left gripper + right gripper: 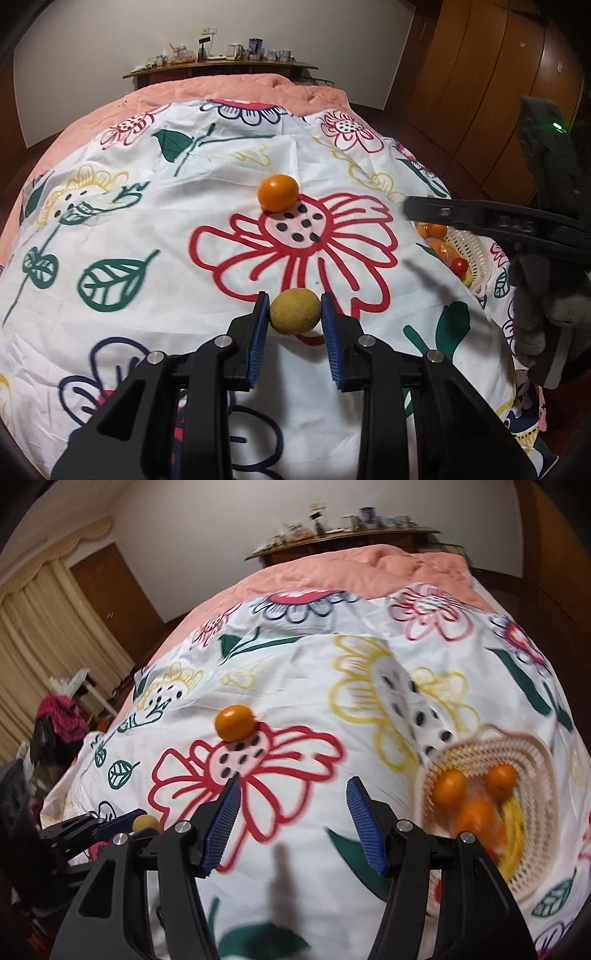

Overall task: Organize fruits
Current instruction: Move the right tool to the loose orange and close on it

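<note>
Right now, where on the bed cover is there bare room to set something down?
The widest free patch is the cover between the loose orange and the basket, over the yellow flower print. Left of the orange it is bare too. It is crowded at the basket, full of fruit, and near the left gripper, shut on a yellowish fruit.

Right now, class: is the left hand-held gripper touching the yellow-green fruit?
Touching. The left wrist view shows the left hand-held gripper with both blue pads pressed against the yellow-green fruit.
</note>
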`<state>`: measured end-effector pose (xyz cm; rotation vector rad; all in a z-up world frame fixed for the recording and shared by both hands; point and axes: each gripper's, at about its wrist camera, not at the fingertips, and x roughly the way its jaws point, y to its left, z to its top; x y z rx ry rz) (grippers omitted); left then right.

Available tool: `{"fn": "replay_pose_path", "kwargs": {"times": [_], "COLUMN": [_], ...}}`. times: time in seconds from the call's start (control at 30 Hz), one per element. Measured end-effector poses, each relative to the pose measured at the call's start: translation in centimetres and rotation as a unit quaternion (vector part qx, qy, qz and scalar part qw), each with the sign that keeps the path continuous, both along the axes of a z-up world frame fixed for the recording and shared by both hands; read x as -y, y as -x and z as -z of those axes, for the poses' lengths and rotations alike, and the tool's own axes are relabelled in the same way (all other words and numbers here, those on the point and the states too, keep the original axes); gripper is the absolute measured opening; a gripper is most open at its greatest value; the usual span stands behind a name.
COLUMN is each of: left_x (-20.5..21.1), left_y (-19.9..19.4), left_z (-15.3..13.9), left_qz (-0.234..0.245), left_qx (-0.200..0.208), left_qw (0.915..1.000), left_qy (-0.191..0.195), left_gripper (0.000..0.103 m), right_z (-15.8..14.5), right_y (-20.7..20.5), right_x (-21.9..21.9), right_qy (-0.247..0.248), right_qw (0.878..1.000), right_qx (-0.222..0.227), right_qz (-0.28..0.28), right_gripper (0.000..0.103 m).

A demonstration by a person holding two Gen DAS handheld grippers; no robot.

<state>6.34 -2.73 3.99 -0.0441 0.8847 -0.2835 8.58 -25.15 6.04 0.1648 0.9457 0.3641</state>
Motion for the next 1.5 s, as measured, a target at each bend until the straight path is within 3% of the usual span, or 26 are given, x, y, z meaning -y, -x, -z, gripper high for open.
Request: {"fn": "replay_pose_path", "kwargs": {"times": [0.23, 0.7, 1.17, 1.5], "left_x": [-1.4, -3.3, -4.1, -4.2], "left_y": [0.4, 0.4, 0.5, 0.6], "left_z": [-0.7, -0.3, 0.0, -0.1], "left_qz": [-0.009, -0.019, -0.025, -0.025], "left_qx": [0.010, 0.010, 0.010, 0.010], "left_qw": [0.9998, 0.9990, 0.9983, 0.9982], "left_qy": [0.014, 0.040, 0.052, 0.053], "left_gripper": [0.029, 0.029, 0.029, 0.029], "right_z": [0.3, 3.4, 4.5, 4.7], "right_y": [-3.8, -9.6, -10.6, -10.6], "right_x": [-5.1, -10.9, -13.3, -13.3], "right_qy": [0.024, 0.070, 0.112, 0.116], "right_qw": [0.999, 0.995, 0.991, 0.991], "right_qx": [-0.009, -0.044, -0.044, -0.040], "right_qz": [-0.046, -0.057, -0.059, -0.057], "right_gripper": [0.063, 0.064, 0.067, 0.066]}}
